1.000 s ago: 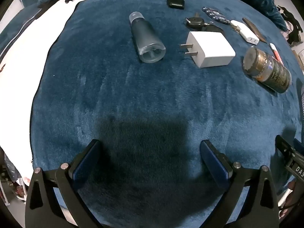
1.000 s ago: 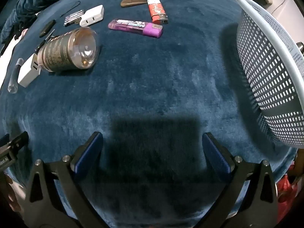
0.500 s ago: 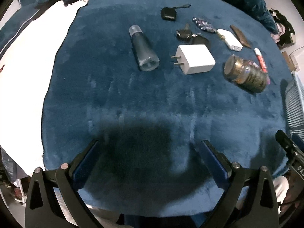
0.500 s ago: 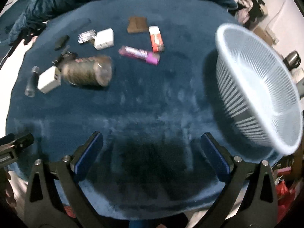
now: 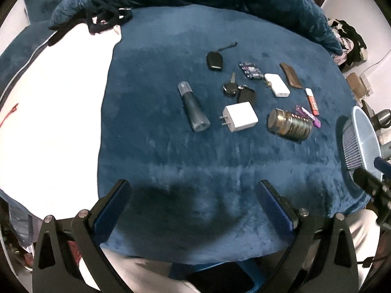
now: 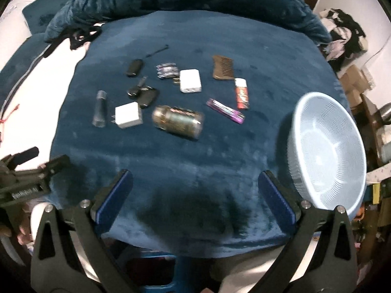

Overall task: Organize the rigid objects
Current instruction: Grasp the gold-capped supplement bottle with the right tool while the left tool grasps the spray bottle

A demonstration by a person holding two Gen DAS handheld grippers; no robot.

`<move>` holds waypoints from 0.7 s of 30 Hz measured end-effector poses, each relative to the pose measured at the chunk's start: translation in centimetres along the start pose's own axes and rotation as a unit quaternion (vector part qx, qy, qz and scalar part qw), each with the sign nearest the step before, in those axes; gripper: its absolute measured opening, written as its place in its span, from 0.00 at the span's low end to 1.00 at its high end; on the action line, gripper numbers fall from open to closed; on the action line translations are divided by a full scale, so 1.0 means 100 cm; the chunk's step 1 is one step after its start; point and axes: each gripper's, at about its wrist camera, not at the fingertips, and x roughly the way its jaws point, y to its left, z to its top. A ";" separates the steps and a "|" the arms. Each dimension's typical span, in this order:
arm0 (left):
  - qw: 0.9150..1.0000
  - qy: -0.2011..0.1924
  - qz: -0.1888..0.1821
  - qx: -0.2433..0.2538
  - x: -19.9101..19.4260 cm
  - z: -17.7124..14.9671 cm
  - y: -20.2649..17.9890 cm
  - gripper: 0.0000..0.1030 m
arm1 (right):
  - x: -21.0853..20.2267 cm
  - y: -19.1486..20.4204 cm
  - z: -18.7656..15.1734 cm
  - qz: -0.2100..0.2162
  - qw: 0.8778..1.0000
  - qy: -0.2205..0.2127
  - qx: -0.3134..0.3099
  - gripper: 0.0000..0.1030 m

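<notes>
Both grippers, left gripper (image 5: 193, 193) and right gripper (image 6: 195, 183), have drawn back from the objects since a second ago; jaws wide apart, holding nothing. No item yet collected, apparently. Well ahead of the left jaws lie the clear bottle (image 5: 193, 108), white charger (image 5: 240, 117) and gold jar (image 5: 289, 124); farther, keys (image 5: 238, 91) and comb (image 6: 222, 67). The basket (image 6: 327, 151) stands right of the right jaws. Surface: blue plush blanket (image 5: 171, 151), white sheet (image 5: 56, 107) left, clutter beyond.
</notes>
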 end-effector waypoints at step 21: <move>0.996 0.035 0.059 -0.060 0.031 0.034 0.002 1.00 | 0.105 -0.006 0.060 0.037 0.988 0.032 0.148 1.00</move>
